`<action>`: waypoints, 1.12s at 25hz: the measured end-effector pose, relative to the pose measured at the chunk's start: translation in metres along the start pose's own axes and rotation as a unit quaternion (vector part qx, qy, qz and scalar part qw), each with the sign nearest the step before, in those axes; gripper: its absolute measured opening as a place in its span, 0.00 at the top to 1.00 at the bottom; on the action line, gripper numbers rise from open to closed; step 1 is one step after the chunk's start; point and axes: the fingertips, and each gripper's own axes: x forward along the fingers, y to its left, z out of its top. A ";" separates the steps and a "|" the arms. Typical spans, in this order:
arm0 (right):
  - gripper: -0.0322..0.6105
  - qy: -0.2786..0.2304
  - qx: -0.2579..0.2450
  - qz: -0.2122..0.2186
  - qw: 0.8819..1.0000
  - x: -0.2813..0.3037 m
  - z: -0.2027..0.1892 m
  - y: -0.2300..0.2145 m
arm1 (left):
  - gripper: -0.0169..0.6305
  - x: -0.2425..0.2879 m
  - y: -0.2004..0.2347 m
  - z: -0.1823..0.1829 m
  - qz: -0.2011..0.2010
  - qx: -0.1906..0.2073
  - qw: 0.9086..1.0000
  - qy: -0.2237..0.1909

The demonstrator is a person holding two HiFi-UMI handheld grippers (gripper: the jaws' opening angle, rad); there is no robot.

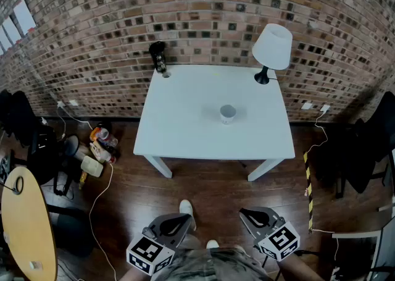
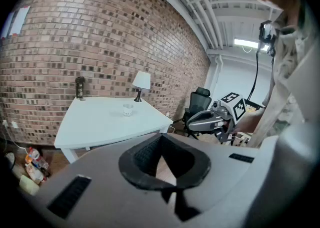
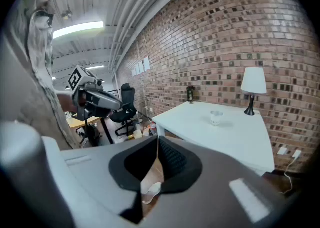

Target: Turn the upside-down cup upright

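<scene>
Your left gripper (image 1: 182,218) and right gripper (image 1: 253,214) were both closed on nothing. The cup (image 1: 228,113) looked light, rigid, slick and breakable; a hold across its side wall seemed best.

Grey left tongs (image 1: 182,218) and right tongs (image 1: 252,213), black pads (image 2: 145,154), black-and-white marker cubes (image 1: 150,255); camouflage clothing (image 1: 203,267), white shoes (image 1: 185,207)

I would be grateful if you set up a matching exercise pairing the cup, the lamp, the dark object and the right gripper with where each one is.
Things:
1. cup
2. lamp
3. dark object
4. right gripper

Places:
A. back left corner of the white table
B. over the floor, short of the table, jaws together
C. near the middle of the table
D. back right corner of the table

Pairs: 1-C, 2-D, 3-A, 4-B
</scene>
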 end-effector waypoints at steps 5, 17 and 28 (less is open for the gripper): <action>0.82 -0.008 0.013 -0.032 0.999 0.059 0.047 -0.060 | 0.96 0.026 0.068 0.042 -0.029 0.001 1.000 0.006; 0.50 0.013 -0.028 -0.060 0.998 0.201 0.054 -0.235 | 0.96 0.074 0.183 0.100 0.015 -0.008 1.000 0.002; 0.39 0.054 -0.084 0.012 0.995 0.283 0.030 -0.319 | 0.96 0.107 0.187 0.118 0.114 -0.057 0.992 -0.002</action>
